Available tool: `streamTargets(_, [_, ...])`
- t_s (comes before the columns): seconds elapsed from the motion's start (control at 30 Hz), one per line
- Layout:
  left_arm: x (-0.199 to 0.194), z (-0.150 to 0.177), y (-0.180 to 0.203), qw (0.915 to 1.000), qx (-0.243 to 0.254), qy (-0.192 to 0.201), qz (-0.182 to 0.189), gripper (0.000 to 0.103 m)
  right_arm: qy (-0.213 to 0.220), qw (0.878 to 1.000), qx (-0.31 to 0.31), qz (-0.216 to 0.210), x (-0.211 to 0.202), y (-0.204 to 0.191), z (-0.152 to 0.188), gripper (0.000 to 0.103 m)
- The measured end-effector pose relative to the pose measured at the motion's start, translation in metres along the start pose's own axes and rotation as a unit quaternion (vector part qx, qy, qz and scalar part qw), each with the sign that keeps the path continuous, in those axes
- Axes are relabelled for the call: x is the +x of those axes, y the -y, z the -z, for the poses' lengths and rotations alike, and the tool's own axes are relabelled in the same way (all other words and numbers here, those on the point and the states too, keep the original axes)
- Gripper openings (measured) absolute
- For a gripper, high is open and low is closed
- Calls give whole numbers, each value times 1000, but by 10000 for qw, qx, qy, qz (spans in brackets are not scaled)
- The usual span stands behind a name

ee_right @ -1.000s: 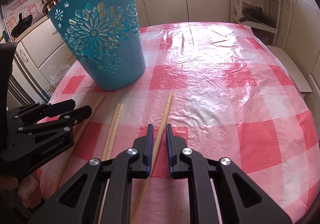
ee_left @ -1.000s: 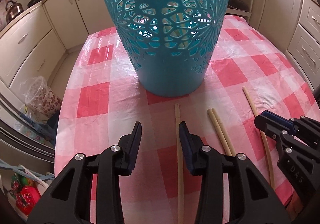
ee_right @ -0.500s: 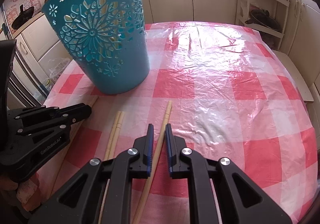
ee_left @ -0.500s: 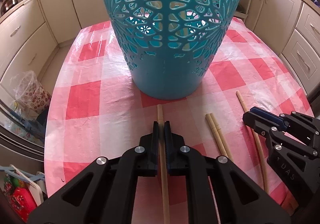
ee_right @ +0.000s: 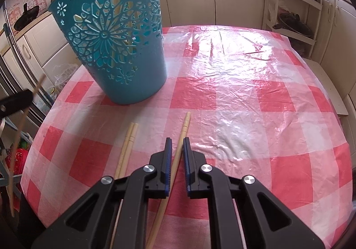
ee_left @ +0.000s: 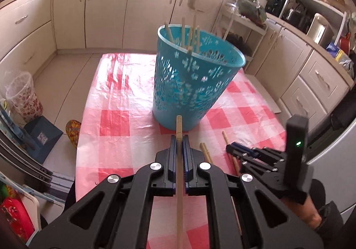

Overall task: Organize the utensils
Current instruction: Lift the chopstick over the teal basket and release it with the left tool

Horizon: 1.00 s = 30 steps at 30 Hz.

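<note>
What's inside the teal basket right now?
Several wooden chopsticks stand in the teal basket, tips poking above its rim. Their lower ends and the basket floor are hidden by its wall.

Baskets: one teal cut-out basket (ee_left: 195,84)
Chopsticks in basket: about five, blurred (ee_left: 183,31)
Chopsticks on cloth: three, a pair (ee_right: 129,144) and a single (ee_right: 181,137)
Chopsticks lifted: one (ee_left: 179,160)
Grippers: two (ee_left: 179,140) (ee_right: 176,142)

We saw the table (ee_right: 244,84) covered in a glossy red-and-white checked cloth. On it stood a teal cut-out basket (ee_right: 124,53); near its base lay a chopstick pair (ee_right: 128,144) and a single chopstick (ee_right: 181,137).
</note>
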<state>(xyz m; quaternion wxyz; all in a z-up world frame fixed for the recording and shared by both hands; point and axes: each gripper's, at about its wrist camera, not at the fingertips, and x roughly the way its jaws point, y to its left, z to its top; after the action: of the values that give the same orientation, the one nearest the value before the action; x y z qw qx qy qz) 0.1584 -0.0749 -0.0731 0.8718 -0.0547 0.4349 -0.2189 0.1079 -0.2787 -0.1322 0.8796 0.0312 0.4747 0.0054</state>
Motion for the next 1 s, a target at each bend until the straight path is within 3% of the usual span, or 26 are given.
streamTargets(0.27, [-63, -76, 32, 9913, 49, 1276, 322, 5, 12, 9999, -60, 94, -2, -8, 1, 11])
streamTargets(0.6, [-46, -169, 44, 9638, -456, 2625, -21, 5, 13, 10000, -48, 63, -3, -11, 2, 12])
streamTargets(0.8, [-9, -180, 37, 9544, -703, 2871, -413, 5, 3, 10000, -10, -35, -1, -7, 0, 13])
streamTargets(1.0, [25, -167, 38, 9600, -688, 2657, -550, 5, -1, 10000, 12, -83, 0, -2, -2, 14])
